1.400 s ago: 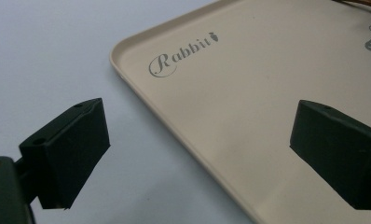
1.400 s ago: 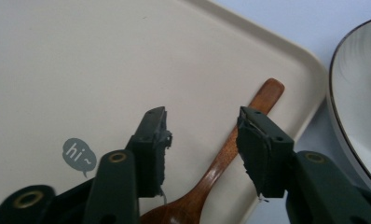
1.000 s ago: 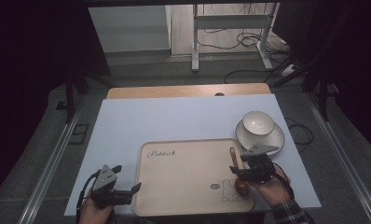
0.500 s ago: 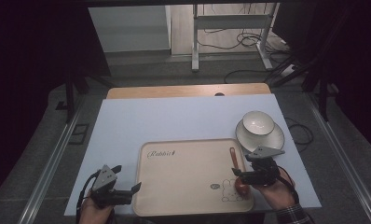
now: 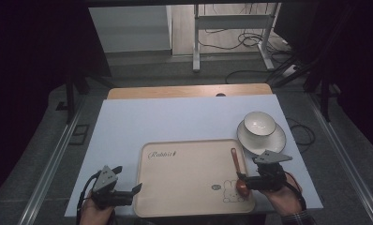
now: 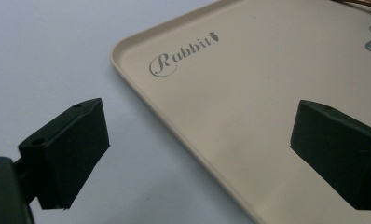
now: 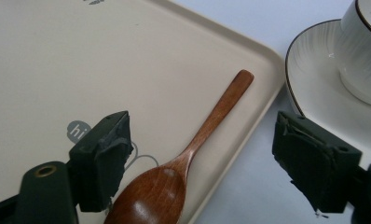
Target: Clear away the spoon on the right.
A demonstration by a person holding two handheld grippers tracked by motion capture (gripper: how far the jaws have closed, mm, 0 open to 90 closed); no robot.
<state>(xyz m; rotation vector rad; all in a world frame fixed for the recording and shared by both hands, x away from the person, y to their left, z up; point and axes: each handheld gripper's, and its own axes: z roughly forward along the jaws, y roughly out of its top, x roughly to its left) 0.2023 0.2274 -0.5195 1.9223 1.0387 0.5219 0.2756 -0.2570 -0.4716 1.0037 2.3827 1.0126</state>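
White tabletop (image 5: 175, 122); beige tray (image 5: 189, 183) printed "Rabbit"; "hi" badge (image 7: 75, 131).

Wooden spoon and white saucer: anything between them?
In the right gripper view, only the beige tray's raised rim and a strip of bare white table separate the brown wooden spoon from the white black-rimmed saucer.

Table (image 5: 175, 122) — tray (image 5: 189, 187), saucer (image 5: 273, 140)

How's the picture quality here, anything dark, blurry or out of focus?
High view: the surroundings fall into near-black, while the white table is evenly lit and slightly soft. Left gripper view: the jaws are blurred up close, and the tray lettering reads clearly. Right gripper view: the wooden spoon and saucer are fairly sharp, with a small highlight on the spoon bowl.
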